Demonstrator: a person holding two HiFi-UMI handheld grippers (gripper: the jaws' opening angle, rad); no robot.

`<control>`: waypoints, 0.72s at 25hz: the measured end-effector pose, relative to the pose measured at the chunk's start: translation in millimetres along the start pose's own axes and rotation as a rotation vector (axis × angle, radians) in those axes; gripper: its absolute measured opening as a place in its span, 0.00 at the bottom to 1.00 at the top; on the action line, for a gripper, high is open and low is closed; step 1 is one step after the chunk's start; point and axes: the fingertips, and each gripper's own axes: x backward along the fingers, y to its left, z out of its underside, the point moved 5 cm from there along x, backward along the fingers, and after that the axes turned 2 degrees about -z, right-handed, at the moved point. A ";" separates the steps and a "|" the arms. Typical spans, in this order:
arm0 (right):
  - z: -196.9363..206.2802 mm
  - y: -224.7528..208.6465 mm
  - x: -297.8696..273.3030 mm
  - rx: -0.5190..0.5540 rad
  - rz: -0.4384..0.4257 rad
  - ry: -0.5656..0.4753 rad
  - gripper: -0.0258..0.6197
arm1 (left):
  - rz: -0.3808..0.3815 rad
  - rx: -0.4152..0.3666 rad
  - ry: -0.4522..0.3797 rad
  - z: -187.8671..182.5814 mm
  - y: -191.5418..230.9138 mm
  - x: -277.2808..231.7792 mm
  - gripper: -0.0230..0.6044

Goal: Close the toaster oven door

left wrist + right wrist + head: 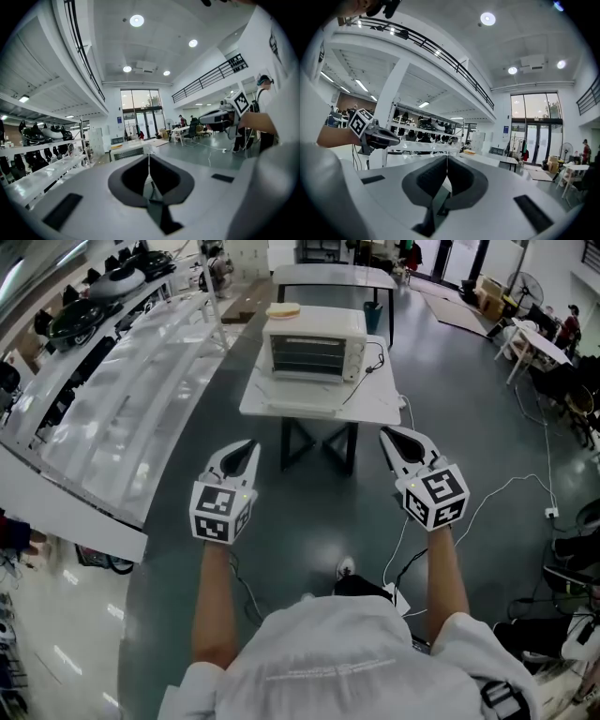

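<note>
Well ahead at twelve o'clock, the toaster oven (314,345) sat on the tabletop (380,397), its door (302,397) seemingly down; my left tongs (249,444) and right tongs (386,433) were pinched together, empty, so a careless shove could have skidded the oven

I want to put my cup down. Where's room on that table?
Right of the oven, the table is bare but for a cable. In front, the open door fills it; a plate sits on top.
</note>
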 end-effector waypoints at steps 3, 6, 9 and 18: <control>-0.6 -0.7 -5.5 0.002 -0.001 -0.012 0.06 | -0.006 0.014 -0.003 3.1 4.6 -3.5 0.07; 1.1 -4.2 -12.3 -0.002 -0.006 -0.018 0.07 | 0.015 0.024 0.003 6.7 5.3 -10.3 0.07; 3.9 -9.6 -25.1 -0.007 -0.023 -0.020 0.07 | 0.031 0.023 0.020 9.5 8.3 -22.3 0.26; 34.3 -58.0 -89.7 -0.049 -0.082 0.001 0.26 | 0.024 0.017 0.072 20.1 28.6 -94.5 0.27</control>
